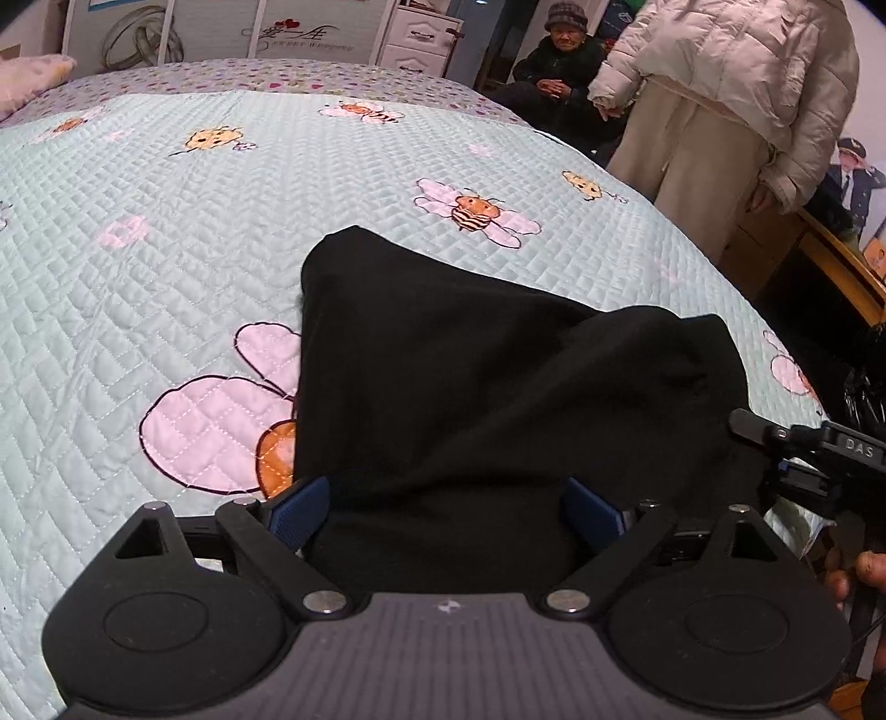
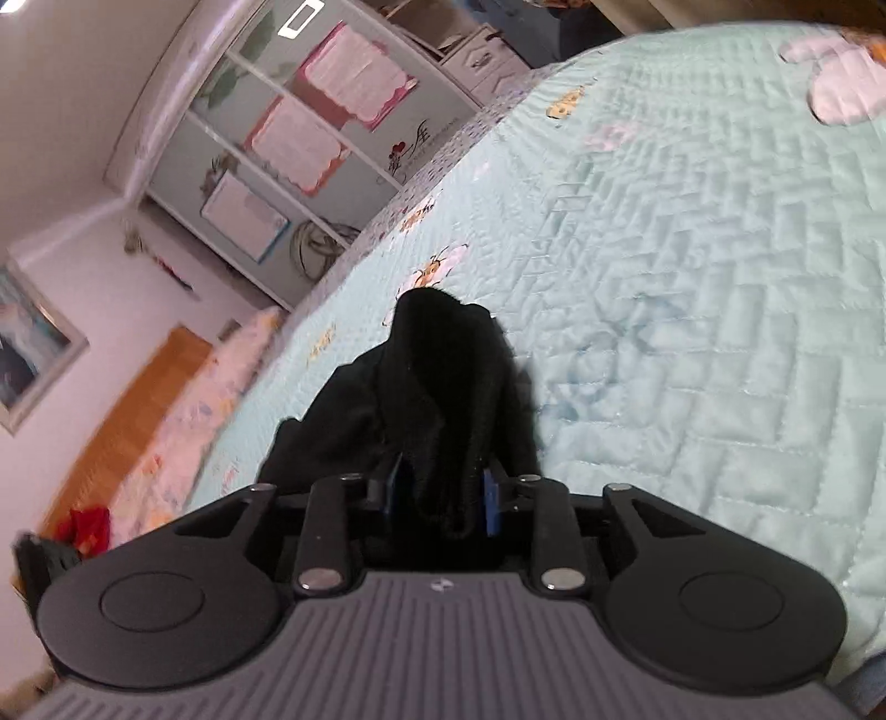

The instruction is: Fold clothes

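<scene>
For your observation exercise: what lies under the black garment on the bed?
The black garment rests on a pale quilted bedspread and partly covers a pink-winged bee print. The rest of that print, and anything else beneath, is hidden.

Garment (image 1: 498, 387) lies on the bed quilt (image 1: 166, 277), near its front edge. Behind the bed: wardrobe (image 1: 221, 27) and drawer unit (image 1: 421, 39). Right of the bed: standing person (image 1: 720, 111), seated person (image 1: 559, 66) further back.

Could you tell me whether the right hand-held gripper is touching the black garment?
Touching. The right wrist view shows the right hand-held gripper with both blue pads pressed against a bunched fold of the black garment.
</scene>
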### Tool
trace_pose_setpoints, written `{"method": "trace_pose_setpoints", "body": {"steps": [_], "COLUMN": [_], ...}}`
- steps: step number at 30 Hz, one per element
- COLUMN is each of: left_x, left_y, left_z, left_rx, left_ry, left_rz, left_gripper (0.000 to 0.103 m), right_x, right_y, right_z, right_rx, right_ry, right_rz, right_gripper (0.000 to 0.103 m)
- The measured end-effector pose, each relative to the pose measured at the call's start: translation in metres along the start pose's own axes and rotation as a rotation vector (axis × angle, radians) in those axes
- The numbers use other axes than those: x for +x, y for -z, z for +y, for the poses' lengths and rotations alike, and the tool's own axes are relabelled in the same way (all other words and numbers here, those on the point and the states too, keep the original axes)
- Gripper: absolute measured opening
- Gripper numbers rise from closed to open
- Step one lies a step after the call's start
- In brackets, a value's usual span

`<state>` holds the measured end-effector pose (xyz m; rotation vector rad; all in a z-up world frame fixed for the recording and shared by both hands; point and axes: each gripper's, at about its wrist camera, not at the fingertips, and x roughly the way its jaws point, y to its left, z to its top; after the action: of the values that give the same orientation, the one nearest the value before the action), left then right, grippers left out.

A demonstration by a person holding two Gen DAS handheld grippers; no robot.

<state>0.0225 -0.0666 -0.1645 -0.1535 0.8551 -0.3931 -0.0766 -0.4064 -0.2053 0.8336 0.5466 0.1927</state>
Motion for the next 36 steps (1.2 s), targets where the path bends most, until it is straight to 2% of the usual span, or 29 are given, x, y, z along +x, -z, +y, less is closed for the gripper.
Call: {"method": "trace_pose_setpoints", "body": {"steps": [3, 6, 7, 9, 12, 15, 17, 18, 20, 22, 24, 27, 31, 34, 36], "left_x": [-0.004, -0.019, -0.025, -0.033, -0.024, 0.027, 0.069, 0.078, 0.095, 0.094, 0.095, 0.092, 0.082, 0.067, 0.062], "left_y": [-0.001, -0.006, -0.010, -0.027, -0.061, -0.091, -0.096, -0.097, -0.098, -0.100, -0.101, -0.104, -0.103, -0.108, -0.114], "left_z": [0.003, 0.006, 0.006, 0.005, -0.002, -0.004, -0.001, 0.003, 0.009, 0.007, 0.012, 0.023, 0.034, 0.043, 0.048], "left_rx": [-0.010, -0.044, -0.053, -0.065, -0.027, 0.014, 0.048, 0.049, 0.051, 0.071, 0.049, -0.009, -0.047, -0.088, -0.092], "left_ry": [-0.001, 0.010, 0.024, 0.067, 0.105, 0.093, 0.012, 0.002, -0.015, -0.006, 0.009, 0.054, 0.113, 0.157, 0.162], "left_rz": [-0.004, -0.020, -0.041, -0.083, -0.115, -0.016, 0.074, 0.093, 0.128, 0.132, 0.129, 0.118, 0.091, 0.048, 0.013], "left_gripper": [0.093, 0.093, 0.093, 0.093, 0.098, 0.097, 0.088, 0.084, 0.083, 0.083, 0.083, 0.083, 0.083, 0.086, 0.093], "right_x": [-0.011, -0.029, -0.032, -0.031, -0.008, 0.017, 0.030, 0.036, 0.043, 0.028, 0.017, 0.022, 0.018, 0.010, 0.019], "right_y": [-0.003, -0.009, -0.010, -0.012, -0.010, -0.001, 0.006, 0.010, 0.019, 0.023, 0.024, 0.021, 0.003, -0.015, -0.026], "right_z": [0.006, 0.029, 0.044, 0.073, 0.118, 0.143, 0.131, 0.119, 0.094, 0.078, 0.072, 0.081, 0.088, 0.107, 0.118], "right_rx": [-0.006, -0.069, -0.129, -0.251, -0.419, -0.583, -0.651, -0.676, -0.721, -0.714, -0.702, -0.732, -0.673, -0.659, -0.658], "right_ry": [0.048, 0.168, 0.175, 0.129, 0.043, 0.045, 0.109, 0.153, 0.223, 0.192, 0.162, 0.173, 0.155, 0.103, 0.056], "right_rz": [-0.022, -0.100, -0.130, -0.148, -0.066, 0.004, 0.090, 0.143, 0.229, 0.208, 0.185, 0.214, 0.248, 0.169, 0.136], "right_gripper": [0.033, 0.036, 0.036, 0.036, 0.035, 0.035, 0.035, 0.034, 0.023, 0.023, 0.023, 0.024, 0.027, 0.031, 0.041]}}
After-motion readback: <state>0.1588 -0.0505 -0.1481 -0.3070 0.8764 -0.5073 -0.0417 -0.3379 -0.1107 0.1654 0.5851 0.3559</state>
